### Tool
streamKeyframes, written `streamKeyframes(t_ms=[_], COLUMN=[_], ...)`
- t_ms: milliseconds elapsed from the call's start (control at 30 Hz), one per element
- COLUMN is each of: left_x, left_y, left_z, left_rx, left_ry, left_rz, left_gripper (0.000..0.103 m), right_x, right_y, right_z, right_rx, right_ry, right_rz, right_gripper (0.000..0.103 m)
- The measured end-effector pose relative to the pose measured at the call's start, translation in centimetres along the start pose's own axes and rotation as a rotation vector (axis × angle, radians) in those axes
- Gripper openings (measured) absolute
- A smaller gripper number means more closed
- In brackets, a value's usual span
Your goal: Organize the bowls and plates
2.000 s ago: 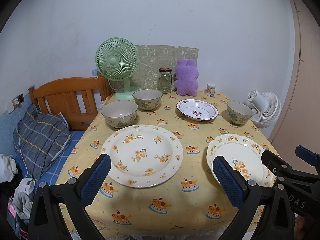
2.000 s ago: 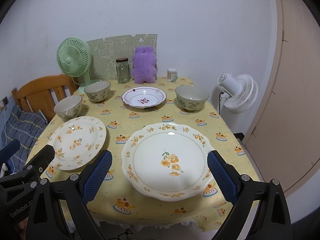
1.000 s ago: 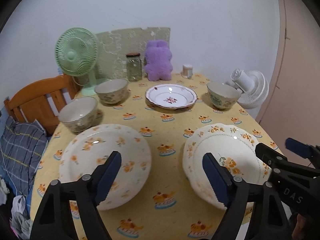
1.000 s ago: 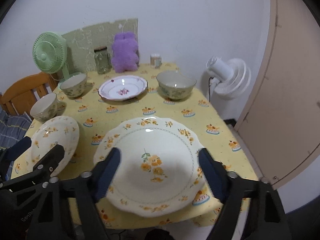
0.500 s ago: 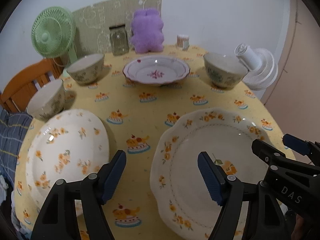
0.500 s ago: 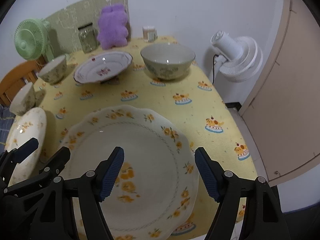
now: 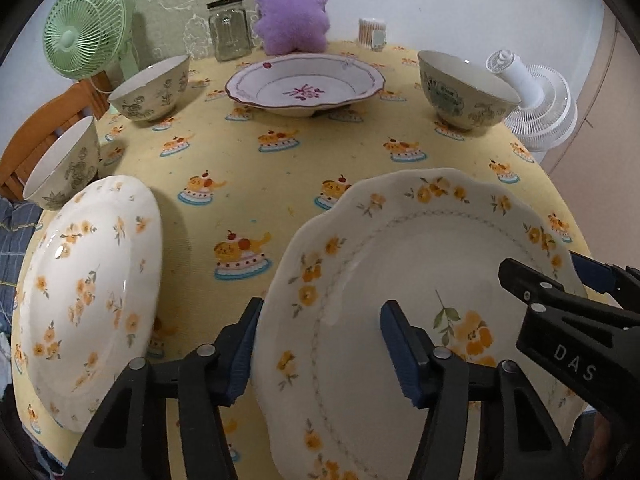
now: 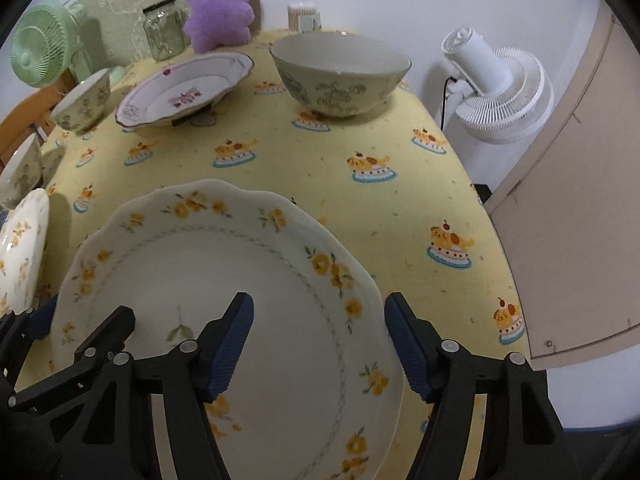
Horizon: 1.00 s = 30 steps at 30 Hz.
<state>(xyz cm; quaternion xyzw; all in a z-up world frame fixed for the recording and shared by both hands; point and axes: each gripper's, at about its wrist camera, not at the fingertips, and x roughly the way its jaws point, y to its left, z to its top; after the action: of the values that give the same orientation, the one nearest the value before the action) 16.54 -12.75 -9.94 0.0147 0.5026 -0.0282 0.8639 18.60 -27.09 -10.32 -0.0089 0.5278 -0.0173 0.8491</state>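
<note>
Both grippers straddle opposite rims of the big orange-flowered plate (image 7: 420, 280) at the desk's (image 7: 280, 168) near edge, the left gripper (image 7: 320, 344) and right gripper (image 8: 320, 336) with jaws spread but closing on its rim; neither seems to pinch yet, though contact is hard to judge. Best they close evenly, then lift level. Every plate and bowl (image 8: 340, 76) looks empty.

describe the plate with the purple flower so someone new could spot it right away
On the yellow tablecloth, look toward the far edge, just in front of the purple plush toy. The shallow plate there lies between green-patterned bowls. It alone has a dark red scalloped rim and a purple flower at its centre; the nearer plates carry orange flowers.
</note>
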Motion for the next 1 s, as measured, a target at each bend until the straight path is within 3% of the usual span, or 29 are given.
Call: streamKeyframes(t_ms=[500,733,1000], left_x=[1.1,2.2,2.5], left_y=[0.2,1.3,1.5], left_z=[2.3,4.4,4.4], left_rx=[-0.034,-0.106,-0.122], left_ry=[0.016,0.045,0.051], left_rz=[0.047,0.055,0.074], left_gripper=[0.064,0.067,0.069], right_x=[1.4,2.0,2.4], right_y=[0.9,1.2,1.7], right_z=[2.4,4.4,4.5], right_rx=[-0.033,-0.001,-0.015], right_ry=[0.050,0.061,0.061], right_rz=[0.013,0.036,0.045], right_gripper=[0.067,0.067,0.067])
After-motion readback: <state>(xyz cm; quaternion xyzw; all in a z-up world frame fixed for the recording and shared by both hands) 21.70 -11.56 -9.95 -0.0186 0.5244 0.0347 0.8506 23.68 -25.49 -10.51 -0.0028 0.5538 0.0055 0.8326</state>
